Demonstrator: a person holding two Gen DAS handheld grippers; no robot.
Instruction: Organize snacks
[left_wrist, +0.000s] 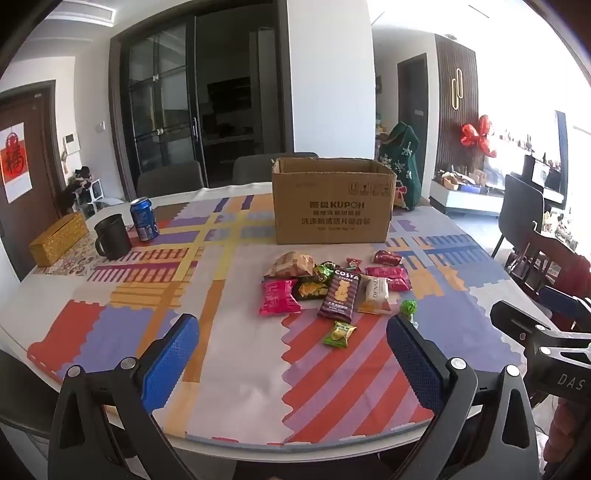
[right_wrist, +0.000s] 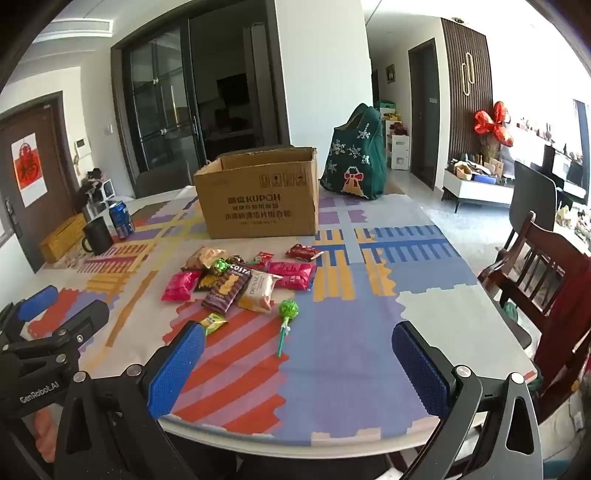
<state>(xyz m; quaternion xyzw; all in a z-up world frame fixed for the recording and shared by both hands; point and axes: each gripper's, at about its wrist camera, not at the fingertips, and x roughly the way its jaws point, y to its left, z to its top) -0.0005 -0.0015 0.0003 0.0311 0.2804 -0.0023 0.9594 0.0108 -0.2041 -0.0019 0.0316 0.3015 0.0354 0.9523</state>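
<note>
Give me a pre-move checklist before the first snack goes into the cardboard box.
1. Left gripper open, nothing between its fingers: ok.
2. Right gripper open, nothing between its fingers: ok.
3. Cardboard box upright with flaps open: ok.
4. Box has room inside: cannot tell, interior hidden.
5. Snacks reachable: ok; small green packet and green lollipop lie nearest, apart from the pile.
6. Costa packet free to lift: not ok, it overlaps neighbouring packets.

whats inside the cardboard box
The box is open on top, but only its inner back wall and flaps show. Its front wall hides the bottom, so any contents cannot be seen.
</note>
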